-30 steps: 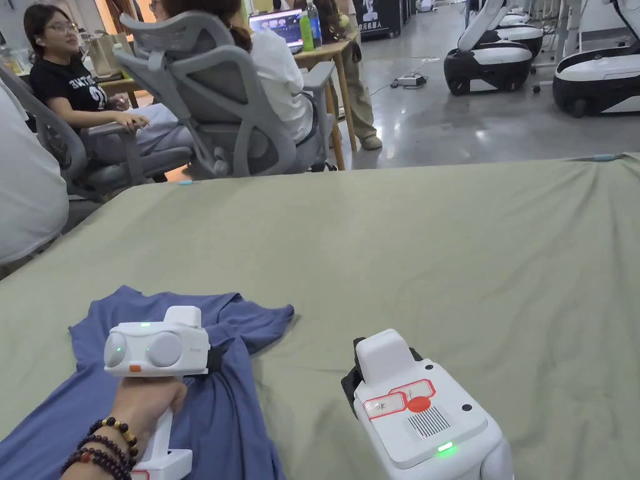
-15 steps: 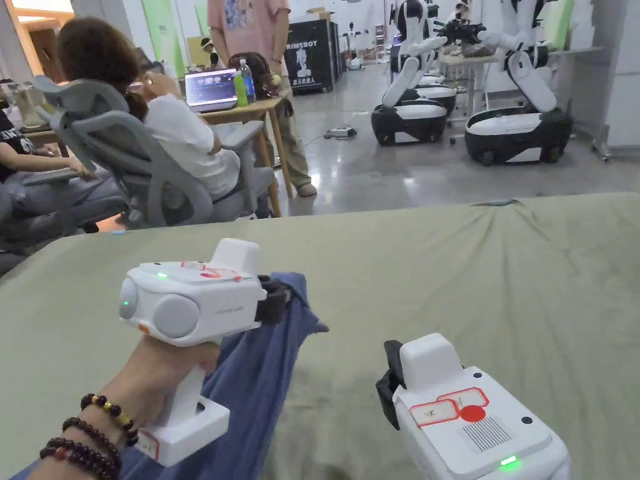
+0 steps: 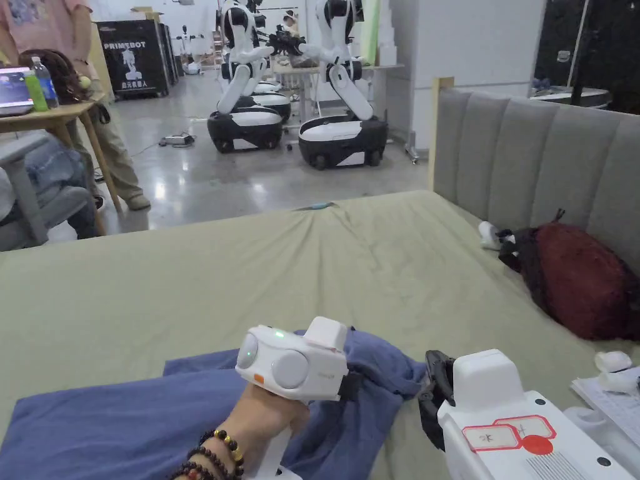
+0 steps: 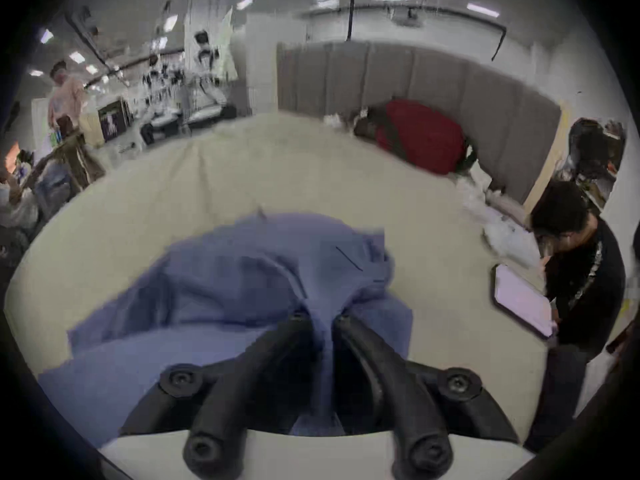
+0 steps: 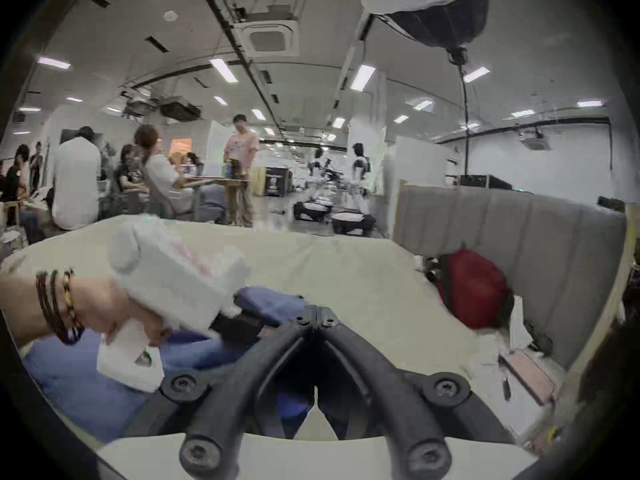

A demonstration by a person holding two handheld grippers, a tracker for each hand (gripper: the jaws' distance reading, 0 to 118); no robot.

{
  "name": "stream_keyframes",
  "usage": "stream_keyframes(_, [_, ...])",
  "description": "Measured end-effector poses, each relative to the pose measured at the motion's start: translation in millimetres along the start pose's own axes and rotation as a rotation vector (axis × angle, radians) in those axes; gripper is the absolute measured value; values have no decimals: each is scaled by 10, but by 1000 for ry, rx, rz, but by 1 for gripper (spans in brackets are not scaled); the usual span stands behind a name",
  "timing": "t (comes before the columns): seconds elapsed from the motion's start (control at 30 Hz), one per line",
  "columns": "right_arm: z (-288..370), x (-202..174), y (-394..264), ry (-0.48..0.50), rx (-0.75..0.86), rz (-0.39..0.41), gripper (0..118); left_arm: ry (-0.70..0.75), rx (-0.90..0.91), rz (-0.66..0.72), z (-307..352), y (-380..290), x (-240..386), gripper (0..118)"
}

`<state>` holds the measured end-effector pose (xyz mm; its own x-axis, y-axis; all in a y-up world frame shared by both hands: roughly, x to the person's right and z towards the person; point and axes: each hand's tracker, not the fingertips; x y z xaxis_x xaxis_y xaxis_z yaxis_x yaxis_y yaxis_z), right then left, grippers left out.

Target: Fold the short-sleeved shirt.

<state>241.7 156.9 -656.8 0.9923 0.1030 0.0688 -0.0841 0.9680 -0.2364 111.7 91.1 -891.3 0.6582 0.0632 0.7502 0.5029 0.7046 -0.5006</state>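
**Gripping the blue shirt on the green bed**

Pinching a bunched ridge of the blue shirt (image 4: 277,273) between both jaws, our left gripper (image 4: 320,319) holds the cloth just above the green bed sheet (image 3: 312,262). We see the rest of the shirt spread flat toward our left. Our right gripper (image 5: 317,312) hangs just beside the shirt's raised edge with its jaw tips closed together on nothing. A dark red bag (image 3: 581,281) lies well apart, against the grey headboard (image 3: 531,156).
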Motion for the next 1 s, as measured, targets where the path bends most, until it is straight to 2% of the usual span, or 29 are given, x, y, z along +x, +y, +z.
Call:
stream_keyframes(0.13, [-94,80,-67,2,-19,-14,0,6,11,50,-131,-138,-56,11])
stream_keyframes(0.17, [-114,71,-66,3,-22,-14,0,4,29,59,-75,-108,-110,19])
stream_keyframes(0.2, [-133,52,-65,3,-20,-13,0,42,64,83,11,-78,-121,43])
stream_keyframes(0.23, [-146,33,-48,7,-19,-8,0,82,92,81,121,-41,-146,90])
stream_keyframes(0.27, [-169,19,-18,14,-20,-3,0,103,138,82,256,-23,-169,118])
stream_keyframes(0.3, [-168,-8,16,20,-20,1,0,113,249,88,540,-20,-176,113])
stream_keyframes(0.33, [-153,-36,54,24,-18,4,0,100,300,121,807,-51,-196,102])
stream_keyframes(0.43, [-133,-116,151,36,-6,1,0,235,373,202,1520,-240,-216,105])
stream_keyframes(0.47, [-105,-148,174,40,1,2,0,285,413,201,1722,-324,-201,101])
stream_keyframes(0.5, [-66,-184,199,44,8,4,0,367,465,174,1970,-513,-162,91])
stream_keyframes(0.57, [18,-245,261,61,22,-8,0,534,537,166,2362,-867,-84,53])
stream_keyframes(0.63, [56,-306,304,99,0,-39,0,640,522,203,2657,-1194,-37,3])
stream_keyframes(0.73, [133,-405,338,119,12,-51,0,702,490,340,3024,-1651,24,0])
stream_keyframes(0.83, [202,-512,375,107,34,-31,0,762,507,443,3275,-2039,94,0])
stream_keyframes(1.0, [207,-580,401,113,31,-30,0,801,487,454,3296,-2204,27,0])
